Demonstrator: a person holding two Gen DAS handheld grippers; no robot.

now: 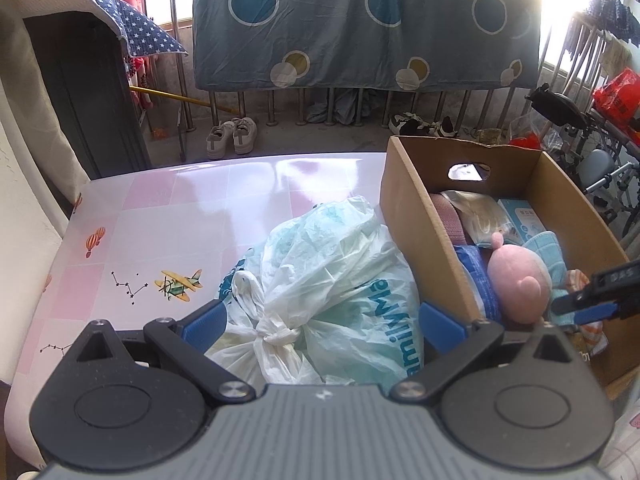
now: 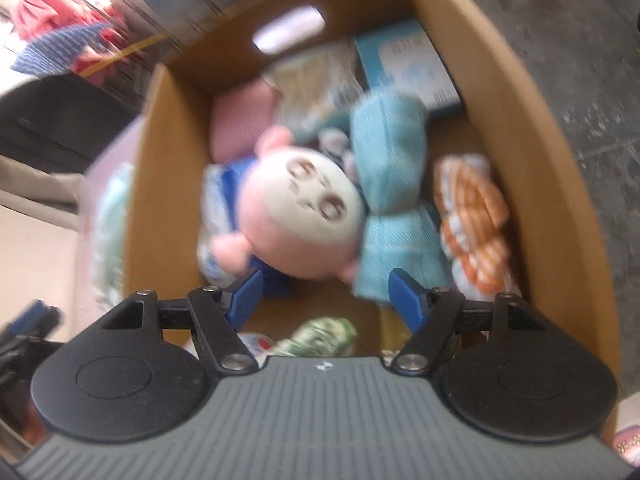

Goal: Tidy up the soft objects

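A knotted white and teal plastic bag lies on the pink table, against the outside of a cardboard box. My left gripper stands wide open around the bag, one blue pad on each side. In the box a pink plush toy with a white face rests on blue fabric, beside a teal cloth and an orange checked cloth. My right gripper hovers over the box, open, with nothing between its pads; the plush lies just beyond its fingertips. In the left wrist view the right gripper shows by the plush.
The box also holds a blue and white packet, a pink item and a green patterned bundle. The table has a glossy pink cover. Behind it are shoes on the floor, a hanging quilt and a wheelchair.
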